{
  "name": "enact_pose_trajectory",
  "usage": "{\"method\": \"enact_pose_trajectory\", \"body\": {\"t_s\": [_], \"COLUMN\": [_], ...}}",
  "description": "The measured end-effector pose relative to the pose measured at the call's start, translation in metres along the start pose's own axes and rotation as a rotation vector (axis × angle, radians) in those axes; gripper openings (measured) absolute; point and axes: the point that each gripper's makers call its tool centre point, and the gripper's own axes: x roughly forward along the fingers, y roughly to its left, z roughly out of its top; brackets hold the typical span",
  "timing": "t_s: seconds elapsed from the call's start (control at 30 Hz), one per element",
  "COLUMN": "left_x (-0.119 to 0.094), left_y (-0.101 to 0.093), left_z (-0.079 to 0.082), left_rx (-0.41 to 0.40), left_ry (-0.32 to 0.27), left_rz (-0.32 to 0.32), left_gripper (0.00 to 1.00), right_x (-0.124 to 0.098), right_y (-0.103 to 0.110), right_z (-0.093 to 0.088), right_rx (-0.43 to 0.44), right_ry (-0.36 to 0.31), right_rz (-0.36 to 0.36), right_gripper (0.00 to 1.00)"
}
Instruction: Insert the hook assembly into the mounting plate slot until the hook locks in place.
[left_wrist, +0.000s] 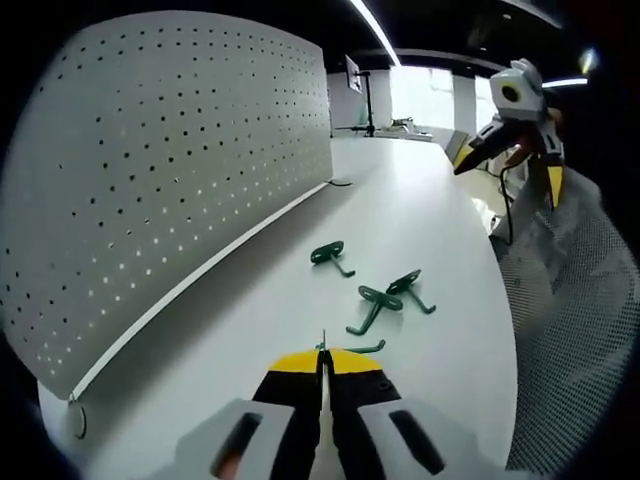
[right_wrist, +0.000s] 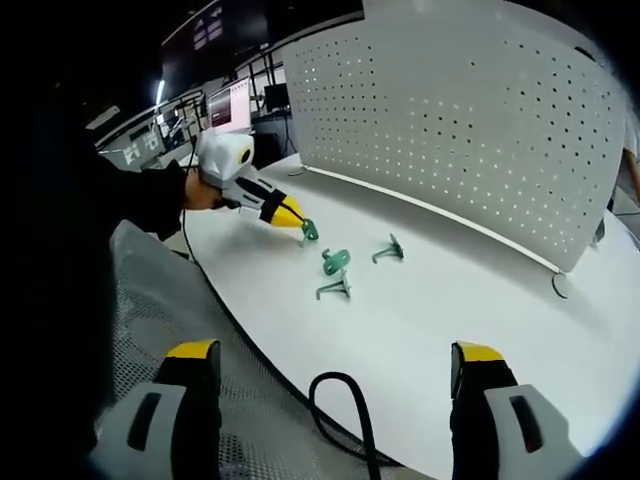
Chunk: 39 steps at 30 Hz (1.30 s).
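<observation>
My left gripper (left_wrist: 323, 360) is shut on a small green hook (left_wrist: 358, 348) just above the white table; in the right gripper view it (right_wrist: 288, 214) holds that hook (right_wrist: 309, 231) at its yellow tips. Three more green hooks lie on the table ahead: one far (left_wrist: 328, 254), two close together (left_wrist: 375, 300) (left_wrist: 408, 285). The white perforated mounting plate (left_wrist: 160, 160) stands upright along the table's left side, well apart from the held hook. My right gripper (right_wrist: 335, 352) is open and holds nothing, hovering over the table's near edge; it shows at the upper right (left_wrist: 505, 180).
A black cable (right_wrist: 345, 405) loops over the table edge (right_wrist: 300, 370) between my right jaws. White mesh fabric (right_wrist: 190, 320) drapes beside the table. Monitors and desks (right_wrist: 230, 105) stand in the background. A small cable end (right_wrist: 560, 285) lies by the plate's foot.
</observation>
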Motion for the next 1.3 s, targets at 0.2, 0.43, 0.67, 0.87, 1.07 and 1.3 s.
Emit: {"method": "enact_pose_trajectory", "body": {"t_s": [0.2,0.43,0.67,0.87,1.07,1.3], "left_x": [-0.004,-0.011,-0.017,-0.024,-0.029,-0.036], "left_y": [0.001,0.003,-0.001,-0.009,-0.016,-0.027], "left_z": [0.004,0.014,0.025,0.038,0.044,0.052], "left_rx": [-0.041,-0.085,-0.129,-0.183,-0.235,-0.239], "left_ry": [0.002,-0.008,-0.018,-0.04,-0.023,0.001], "left_rz": [0.002,0.019,0.023,0.019,0.008,0.0], "left_gripper": [0.01,0.01,0.01,0.01,0.01,0.01], "right_x": [0.001,0.0,0.0,-0.002,-0.002,0.0], "right_y": [0.001,0.002,0.004,0.005,0.008,0.016], "right_z": [0.004,0.016,0.028,0.042,0.056,0.067], "right_rx": [-0.015,-0.048,-0.07,-0.09,-0.119,-0.137], "right_ry": [-0.013,-0.042,-0.076,-0.127,-0.175,-0.212], "right_rz": [0.002,0.0,0.006,0.003,0.005,0.026], "right_gripper": [0.91,0.86,0.79,0.72,0.64,0.58]}}
